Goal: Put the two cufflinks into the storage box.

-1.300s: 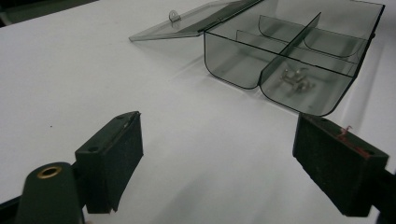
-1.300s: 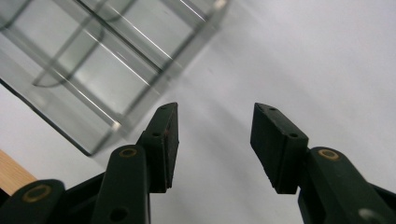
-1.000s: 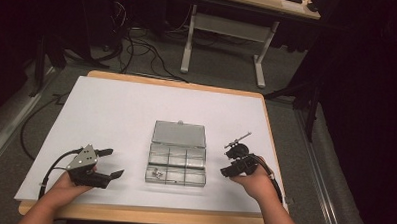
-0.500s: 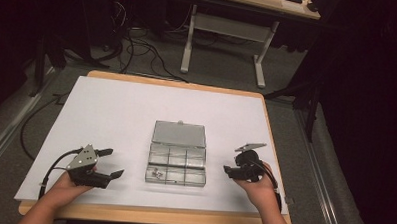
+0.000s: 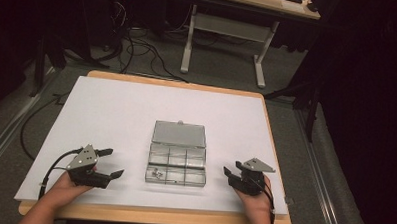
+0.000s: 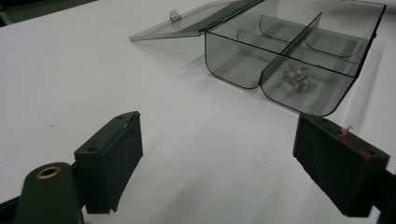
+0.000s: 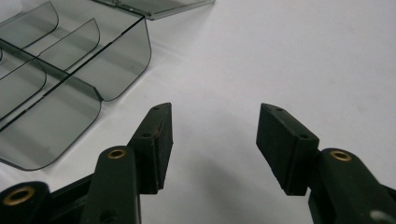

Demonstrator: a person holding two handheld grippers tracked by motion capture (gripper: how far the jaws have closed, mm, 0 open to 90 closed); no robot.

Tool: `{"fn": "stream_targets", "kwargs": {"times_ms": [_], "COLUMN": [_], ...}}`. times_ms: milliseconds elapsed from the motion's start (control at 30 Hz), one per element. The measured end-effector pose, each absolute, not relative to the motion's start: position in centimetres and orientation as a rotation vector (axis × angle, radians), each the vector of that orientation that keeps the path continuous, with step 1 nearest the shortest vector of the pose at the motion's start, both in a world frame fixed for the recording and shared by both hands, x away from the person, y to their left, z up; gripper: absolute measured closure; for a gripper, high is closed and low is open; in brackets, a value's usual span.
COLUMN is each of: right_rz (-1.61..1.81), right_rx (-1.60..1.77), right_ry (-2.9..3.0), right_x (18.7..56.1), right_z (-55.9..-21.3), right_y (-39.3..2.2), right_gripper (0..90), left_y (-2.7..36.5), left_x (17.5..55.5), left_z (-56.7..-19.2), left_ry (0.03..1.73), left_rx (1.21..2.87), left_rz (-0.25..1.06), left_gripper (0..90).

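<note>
Clear plastic compartment box [image 5: 177,164] sits lower centre of the high view on the white sheet [image 5: 136,115] covering the worktop [image 5: 266,119], lid [image 5: 179,134] flipped open and lying flat behind it, toward the top of the frame. Box is split into six bins; small metal parts [image 5: 157,173], prob. screws, lie in the lower-left bin, other bins look bare. Left gripper [image 5: 109,163] is at lower left of the high view, held in the person's left hand [image 5: 66,187], fingers released and spread wide, nothing betw. them, pointing right toward the box but well apart from it. Right gripper [image 5: 230,175] is at lower right, in the right hand [image 5: 255,206], just beside the box's right end, not touching; fingers released, gap empty. In the left gripper view the two black fingers [image 6: 109,161] stand far apart at the bottom corners w/ bare white sheet betw. them; the box [image 6: 299,60] fills the upper right, screws [image 6: 295,78] visible through the near wall, lid [image 6: 196,21] at upper centre w/ its small latch tab up. In the right gripper view the fingers [image 7: 154,140] rise from the bottom edge, open over bare sheet; the box [image 7: 60,88] lies at upper left, its curved-bottom bins near the left finger, not in contact. Cables [image 5: 49,169] trail from the left gripper toward the bottom-left edge.
</note>
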State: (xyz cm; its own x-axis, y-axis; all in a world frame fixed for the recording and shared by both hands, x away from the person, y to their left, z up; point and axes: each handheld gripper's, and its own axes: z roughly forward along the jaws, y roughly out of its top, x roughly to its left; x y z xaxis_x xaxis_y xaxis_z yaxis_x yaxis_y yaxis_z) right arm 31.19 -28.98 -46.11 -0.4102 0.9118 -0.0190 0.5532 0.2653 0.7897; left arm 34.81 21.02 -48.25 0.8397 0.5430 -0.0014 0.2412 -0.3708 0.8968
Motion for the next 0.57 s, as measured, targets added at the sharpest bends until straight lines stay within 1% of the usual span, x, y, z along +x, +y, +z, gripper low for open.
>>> {"fn": "stream_targets", "kwargs": {"times_ms": [100,133,167,200,233,300,333,433,567], "right_rz": [1.015,1.012,1.017,1.042,1.039,1.014,1.004,1.011,1.034], "right_rx": [1.287,1.29,1.287,1.278,1.283,1.313,1.325,1.331,1.315], "right_ry": [1.969,1.937,1.931,1.915,1.888,1.909,1.932,1.92,1.916], "right_x": [30.4,30.0,30.0,29.8,29.6,30.0,30.3,30.2,30.1], "right_z": [-47.1,-47.7,-47.8,-47.7,-47.6,-47.7,-47.8,-47.7,-47.7], "right_y": [-29.4,-29.5,-29.6,-29.7,-29.6,-29.7,-29.7,-29.7,-29.8], "right_gripper": [46.2,44.7,40.5,44.1,43.7,36.6,35.3,34.6,31.3], "left_y": [21.0,21.0,21.0,21.0,21.0,20.9,20.9,20.8,20.9], "left_x": [34.8,34.8,34.8,34.8,34.8,34.8,34.8,34.8,34.8], "left_z": [-48.2,-48.3,-48.2,-48.2,-48.2,-48.3,-48.3,-48.3,-48.3], "left_ry": [0.578,0.58,0.58,0.581,0.581,0.586,0.589,0.597,0.596], "left_rx": [1.965,1.964,1.967,1.97,1.971,1.971,1.971,1.974,1.974], "left_rz": [0.353,0.351,0.356,0.358,0.36,0.362,0.364,0.371,0.371], "left_gripper": [16.3,16.3,16.3,16.2,16.2,16.1,16.0,15.9,15.8]}}
